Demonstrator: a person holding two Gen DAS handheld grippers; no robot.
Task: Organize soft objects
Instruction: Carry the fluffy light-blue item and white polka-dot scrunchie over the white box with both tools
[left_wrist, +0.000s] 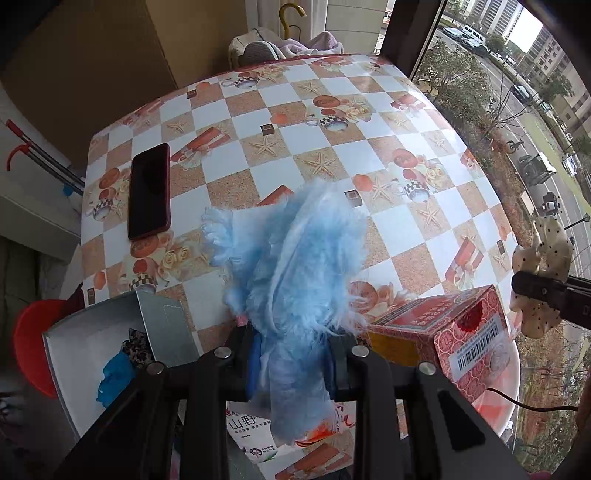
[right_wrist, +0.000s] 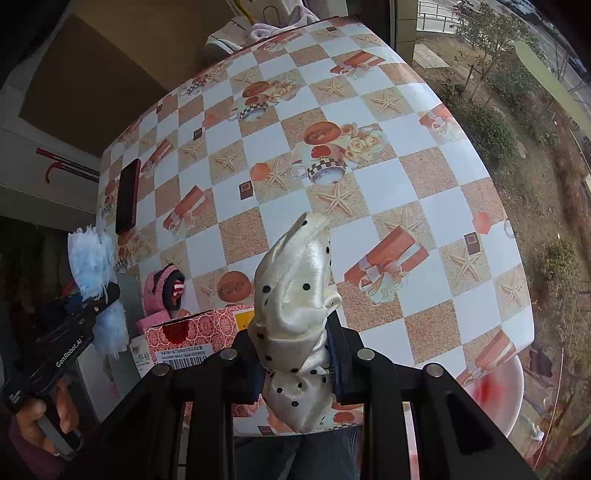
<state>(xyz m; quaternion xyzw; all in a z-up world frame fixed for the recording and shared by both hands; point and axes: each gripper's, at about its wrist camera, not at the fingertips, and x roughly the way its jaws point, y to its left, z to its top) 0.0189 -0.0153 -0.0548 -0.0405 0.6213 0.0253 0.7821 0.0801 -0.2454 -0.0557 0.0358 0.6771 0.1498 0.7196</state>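
the left tongs (left_wrist: 291, 354) are closed on a fluffy light-blue feathery soft piece (left_wrist: 291, 266), which is pinched at its lower part between the 2 fingers and is held up above the near edge of the table (left_wrist: 332, 118) covered in an orange-and-white checkered cloth with starfish and teacup prints. the right tongs (right_wrist: 295, 354) are closed on a cream satin scrunchie with black dots (right_wrist: 295, 295), whose loop stands up past the fingertips and whose tail hangs below them, over the near part of the table.

to the near left, an open grey cardboard box with a white inside (left_wrist: 92, 332) is seen, in which a blue soft item (left_wrist: 114, 373) and a dark leopard-patterned one (left_wrist: 136, 347) lie. just right of the left tongs, a red patterned carton with a barcode label (left_wrist: 450, 332) is seen at the near table edge. in the right wrist view, a pink knitted piece (right_wrist: 162, 295) is seen just behind that carton. a dark smartphone in a red case (left_wrist: 149, 192) lies flat on the far left of the table, well apart from both held items. a white round stool with a red tint (right_wrist: 495, 391) is seen below the near right corner of the table.
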